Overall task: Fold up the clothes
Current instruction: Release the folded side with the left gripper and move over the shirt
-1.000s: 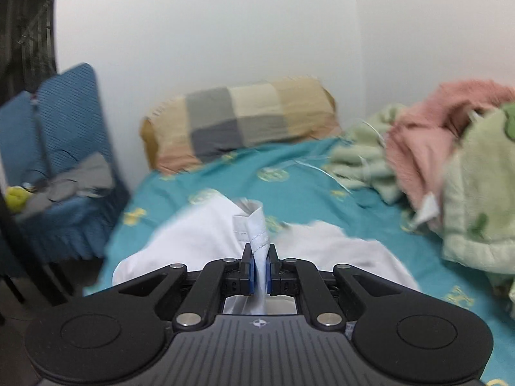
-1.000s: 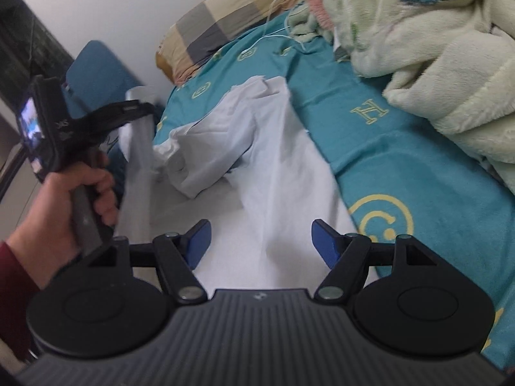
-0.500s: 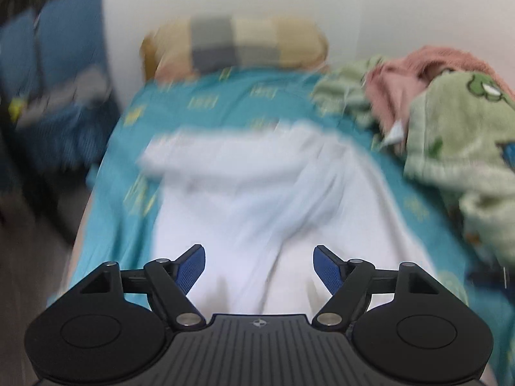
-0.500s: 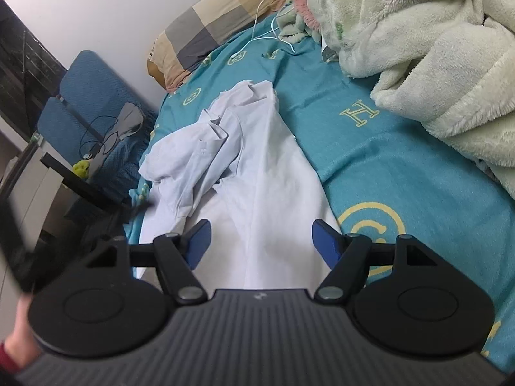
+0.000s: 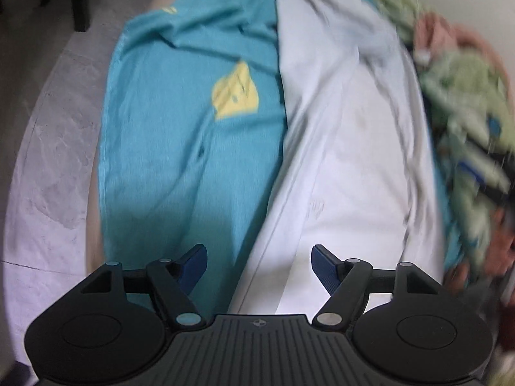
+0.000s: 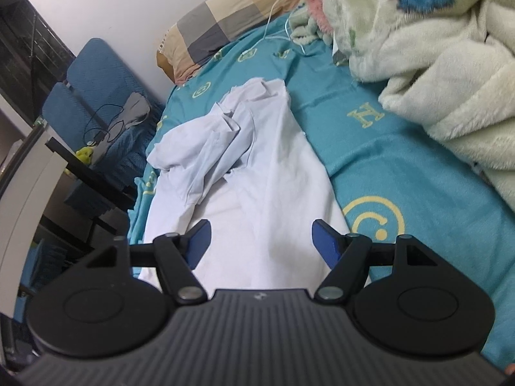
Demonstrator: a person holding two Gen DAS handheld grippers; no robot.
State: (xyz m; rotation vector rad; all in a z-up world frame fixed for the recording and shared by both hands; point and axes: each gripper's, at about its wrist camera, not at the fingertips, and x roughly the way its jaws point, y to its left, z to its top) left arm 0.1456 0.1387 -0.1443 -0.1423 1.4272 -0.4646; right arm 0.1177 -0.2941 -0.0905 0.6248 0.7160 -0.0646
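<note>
— Both claws are empty, as far as I can see. Left gripper (image 5: pixel 258 265) points steeply down over the edge of the bed, its jaws wide but just easing inward, with nothing pinched between the blue pads (image 5: pixel 323 268).

— And the right one?

— Right gripper (image 6: pixel 259 241) hangs with its jaws spread wide too, angled down at the white shirt (image 6: pixel 257 186) and clear of the cloth.

— Where does the shirt lie?

— Flat along the teal bedsheet (image 6: pixel 402 167), lengthwise towards the checked pillow (image 6: pixel 225 22) at the wall. Its near part is smooth; the far part is bunched, with a sleeve or flap crumpled over towards the bed's left side. In the left view, which is blurred, the shirt (image 5: pixel 347 135) runs beside a bare strip of sheet (image 5: pixel 180 128) that drapes over the mattress edge.

— Anything else on the bed?

— A heap of pale green fleece blanket (image 6: pixel 434 48) to the right of the shirt, not touching it, and a white cable (image 6: pixel 273 13) near the pillow. A blue chair (image 6: pixel 93 96) stands beside the bed.
</note>
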